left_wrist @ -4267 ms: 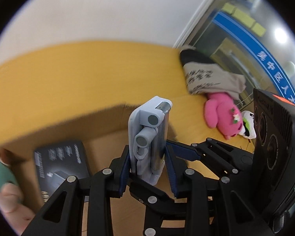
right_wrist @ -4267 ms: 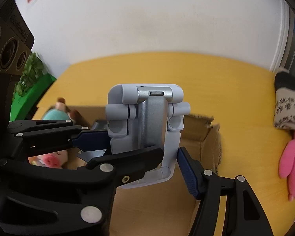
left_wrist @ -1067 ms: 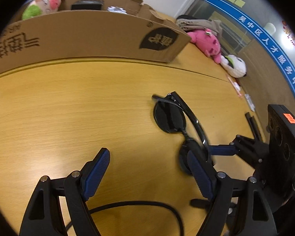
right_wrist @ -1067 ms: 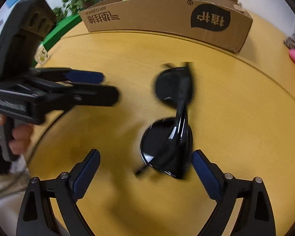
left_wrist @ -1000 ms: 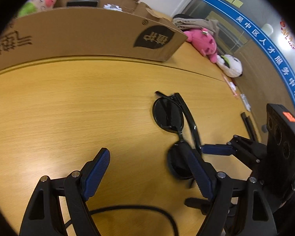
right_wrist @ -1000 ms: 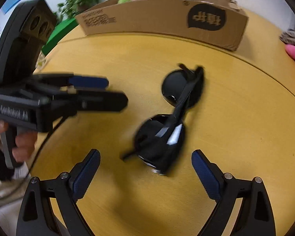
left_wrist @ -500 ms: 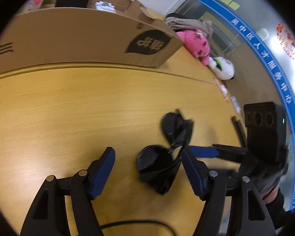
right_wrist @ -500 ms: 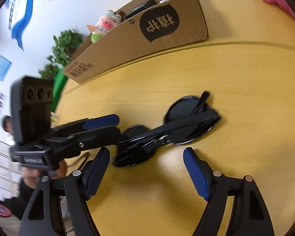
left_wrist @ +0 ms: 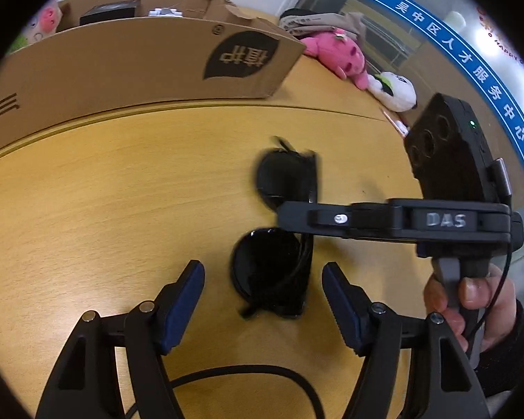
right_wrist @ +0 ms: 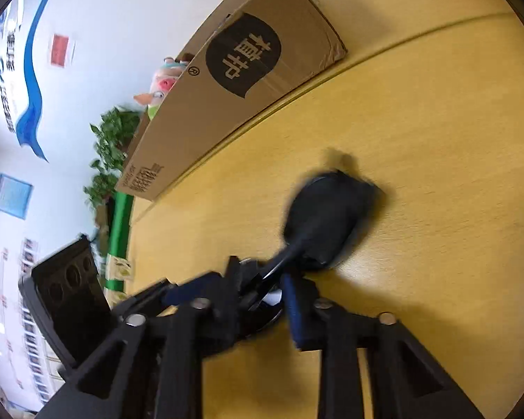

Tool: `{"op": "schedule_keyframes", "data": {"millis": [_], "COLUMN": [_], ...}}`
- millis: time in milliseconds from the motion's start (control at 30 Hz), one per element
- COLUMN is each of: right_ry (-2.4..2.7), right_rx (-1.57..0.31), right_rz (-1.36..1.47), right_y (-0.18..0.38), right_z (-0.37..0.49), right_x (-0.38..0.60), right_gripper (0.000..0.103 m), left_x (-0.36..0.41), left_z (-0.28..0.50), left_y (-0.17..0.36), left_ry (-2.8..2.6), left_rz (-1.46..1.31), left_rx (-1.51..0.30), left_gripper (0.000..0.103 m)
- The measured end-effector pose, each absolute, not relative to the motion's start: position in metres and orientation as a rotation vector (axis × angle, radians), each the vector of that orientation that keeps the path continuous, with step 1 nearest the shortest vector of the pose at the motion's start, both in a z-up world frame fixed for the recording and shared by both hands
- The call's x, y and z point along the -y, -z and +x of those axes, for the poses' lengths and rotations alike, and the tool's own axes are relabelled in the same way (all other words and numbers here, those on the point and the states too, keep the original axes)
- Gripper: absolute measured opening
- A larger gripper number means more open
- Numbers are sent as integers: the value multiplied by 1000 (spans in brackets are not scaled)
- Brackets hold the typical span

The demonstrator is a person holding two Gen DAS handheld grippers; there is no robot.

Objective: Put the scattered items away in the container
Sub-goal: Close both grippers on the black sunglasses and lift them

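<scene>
Black sunglasses [left_wrist: 279, 230] lie folded on the yellow table [left_wrist: 104, 192]. My left gripper [left_wrist: 263, 286] is open, its blue pads on either side of the near lens. My right gripper [right_wrist: 262, 293] has closed on the middle of the sunglasses [right_wrist: 328, 220]; in the left wrist view it reaches in from the right [left_wrist: 297, 216] across the bridge. The open cardboard box [left_wrist: 129, 59] stands behind, also seen in the right wrist view [right_wrist: 241, 80].
The box holds a pig plush [left_wrist: 47, 21], a black carton [left_wrist: 110, 12] and a white stand [left_wrist: 164, 12]. A pink plush [left_wrist: 335, 56], a panda plush [left_wrist: 393, 90] and folded cloth [left_wrist: 314, 22] lie at the back right. A black cable [left_wrist: 234, 373] runs near me.
My right gripper has swung in sideways and closed on the middle of the sunglasses. My left gripper has moved so that its open pads flank the near lens.
</scene>
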State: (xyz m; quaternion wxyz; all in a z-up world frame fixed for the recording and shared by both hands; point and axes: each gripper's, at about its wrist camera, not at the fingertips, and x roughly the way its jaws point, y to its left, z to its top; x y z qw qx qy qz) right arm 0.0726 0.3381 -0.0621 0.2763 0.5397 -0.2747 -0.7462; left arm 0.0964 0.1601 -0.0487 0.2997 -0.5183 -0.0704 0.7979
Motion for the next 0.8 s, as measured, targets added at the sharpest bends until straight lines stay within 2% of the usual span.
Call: {"op": "schedule_keyframes", "data": {"millis": [133,333,800], "right_ry": [2022,2064,2010], "right_rx": [682,618,610], "right_rz": [1423,1354,1222], "right_y": [54,28,-14], "right_z": [75,76,93], "right_x": [-336,-339,-343], "right_gripper": [12,10,10], "left_x": [-154,-140,-121], "left_z": [91,77,63], "left_y": [51,61,80], "left_ry": [-2086,-1970,-1646], "left_rz": [-1375,-1366,-1248], "left_rx": [275,503,951], "left_gripper": [69,69,66]}}
